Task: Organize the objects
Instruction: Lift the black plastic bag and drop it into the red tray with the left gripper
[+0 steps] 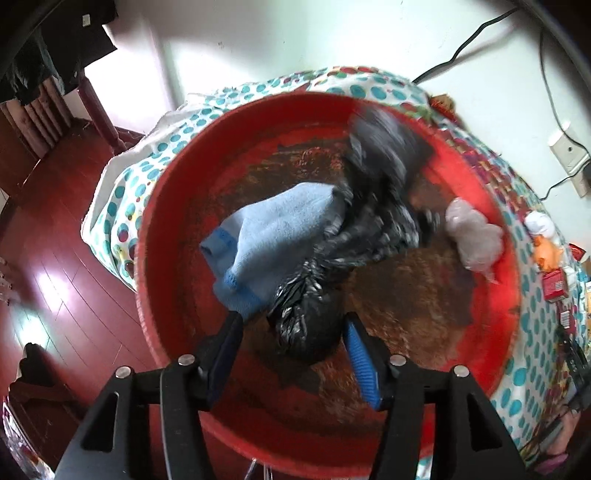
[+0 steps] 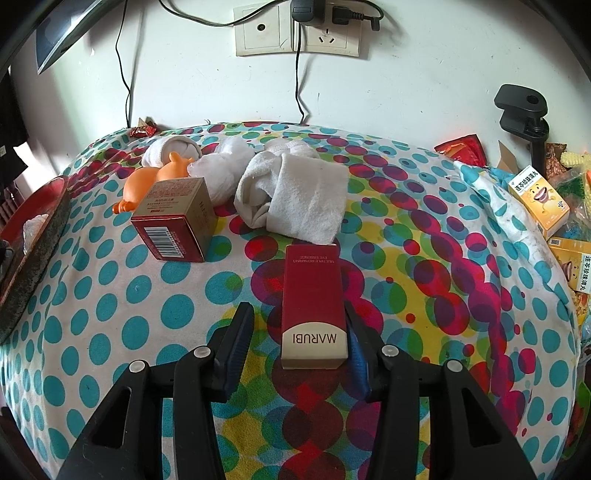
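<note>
The left gripper (image 1: 291, 332), jaws open, straddles the black bag (image 1: 325, 280) in the red basin (image 1: 155, 229). The right gripper (image 2: 299, 328), jaws open, brackets the MARUBI box (image 2: 314, 299) mid-bench; an off-centre closing could tip it.

Bag (image 1: 373, 206): motion-blurred at top, you can't read its outline | basin (image 2: 35, 251): cut by left edge | yellow boxes (image 2: 543, 206): partly cropped right.

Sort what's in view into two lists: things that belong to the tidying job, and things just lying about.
Belonging to the job:
round red tray
crumpled black plastic bag between the open left gripper
light blue knitted cloth
tall red MARUBI box between the open right gripper

Lying about:
white wall socket
black clamp
</note>
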`<state>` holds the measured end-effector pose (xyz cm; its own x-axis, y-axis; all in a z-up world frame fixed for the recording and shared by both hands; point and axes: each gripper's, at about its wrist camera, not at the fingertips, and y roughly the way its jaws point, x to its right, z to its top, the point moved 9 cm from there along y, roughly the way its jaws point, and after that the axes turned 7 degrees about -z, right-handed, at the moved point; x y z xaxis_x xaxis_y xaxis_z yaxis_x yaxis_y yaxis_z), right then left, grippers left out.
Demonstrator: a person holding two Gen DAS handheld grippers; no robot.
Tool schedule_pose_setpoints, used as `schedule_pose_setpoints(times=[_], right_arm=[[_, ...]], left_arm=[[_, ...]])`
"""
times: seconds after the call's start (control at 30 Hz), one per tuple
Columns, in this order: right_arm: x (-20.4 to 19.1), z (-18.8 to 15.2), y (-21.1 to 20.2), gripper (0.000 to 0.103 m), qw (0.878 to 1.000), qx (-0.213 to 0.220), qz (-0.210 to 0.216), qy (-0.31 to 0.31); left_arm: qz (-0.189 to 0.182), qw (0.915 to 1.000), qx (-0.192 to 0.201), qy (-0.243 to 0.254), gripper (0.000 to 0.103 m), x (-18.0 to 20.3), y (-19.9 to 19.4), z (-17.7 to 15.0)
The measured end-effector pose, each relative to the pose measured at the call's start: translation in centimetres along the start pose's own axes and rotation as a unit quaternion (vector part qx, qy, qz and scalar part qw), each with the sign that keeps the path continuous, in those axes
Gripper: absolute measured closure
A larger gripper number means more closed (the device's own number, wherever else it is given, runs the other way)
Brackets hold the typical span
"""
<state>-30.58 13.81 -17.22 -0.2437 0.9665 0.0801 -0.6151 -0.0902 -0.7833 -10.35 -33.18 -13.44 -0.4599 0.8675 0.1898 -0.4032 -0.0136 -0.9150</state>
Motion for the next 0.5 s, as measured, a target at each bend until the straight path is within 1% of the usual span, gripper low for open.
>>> schedule_pose_setpoints(times=[0.1,0.13,0.17,0.2,0.27,0.4,0.5], right_arm=[[0.0,0.0,-0.1,0.060,1.000,0.001,0.002,0.002],[0.1,0.1,-0.1,0.063,1.000,0.002,0.002,0.003],[0.1,0.1,-0.1,0.068,1.000,0.003,0.004,0.005],[0.2,0.1,-0.2,0.069,1.000,0.003,0.005,0.007],[0.3,0.1,-0.2,0.075,1.000,0.005,0.005,0.008],[0.2,0.0,-0.7,0.075,1.000,0.009,-0.003,-0.001],[-0.3,-0.4,-1.2,0.075,1.000,0.008,-0.004,-0.005]], left_arm=[[0.015,0.9996,0.013,0.022,0.045,0.6,-1.4,-0.5],[0.017,0.9991,0.022,0.032,0.045,0.9,-2.0,-0.7],[0.019,0.9987,0.025,0.039,0.044,1.2,-2.3,-1.0],[0.022,0.9982,0.026,0.049,0.044,1.4,-2.5,-1.4],[0.026,0.9970,0.037,0.063,0.044,2.0,-3.0,-2.0],[0.053,0.9932,0.060,0.085,0.044,2.3,-3.4,-2.9],[0.054,0.9927,0.067,0.084,0.044,2.0,-3.5,-3.4]])
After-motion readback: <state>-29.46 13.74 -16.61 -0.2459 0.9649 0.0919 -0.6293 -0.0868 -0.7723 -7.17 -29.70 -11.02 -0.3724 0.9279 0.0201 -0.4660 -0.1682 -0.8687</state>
